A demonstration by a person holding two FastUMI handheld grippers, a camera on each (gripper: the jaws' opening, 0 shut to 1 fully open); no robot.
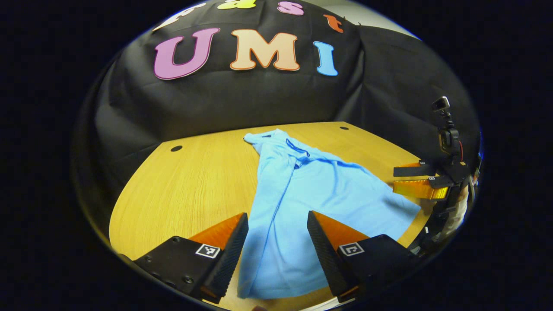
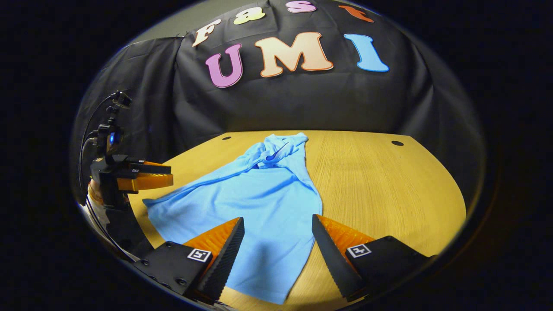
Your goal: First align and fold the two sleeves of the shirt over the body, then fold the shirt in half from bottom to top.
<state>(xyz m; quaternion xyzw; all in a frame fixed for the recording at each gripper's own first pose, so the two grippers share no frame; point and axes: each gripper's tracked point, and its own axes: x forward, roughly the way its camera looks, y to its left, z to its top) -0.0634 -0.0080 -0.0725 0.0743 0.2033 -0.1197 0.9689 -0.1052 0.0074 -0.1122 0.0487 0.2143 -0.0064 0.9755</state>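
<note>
A wooden counter (image 1: 185,181) stands before a black cloth wall, and a blue shirt (image 1: 302,194) lies on it, collar at the far end and hem near the tools. The left tool (image 1: 276,242) hovers wide open over the shirt's near left part, gripping nothing. The right tool (image 2: 276,246) hovers wide open over the near right part, also empty.

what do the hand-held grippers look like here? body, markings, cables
Each hand-held gripper has a dark blocky body with two wedge-shaped fingers whose inner faces are ribbed, and a small square black-and-white marker at each finger's base: left hand-held gripper, right hand-held gripper. Seen from across the table, each carries a small camera on a post on top, with thin cables trailing from it.
</note>
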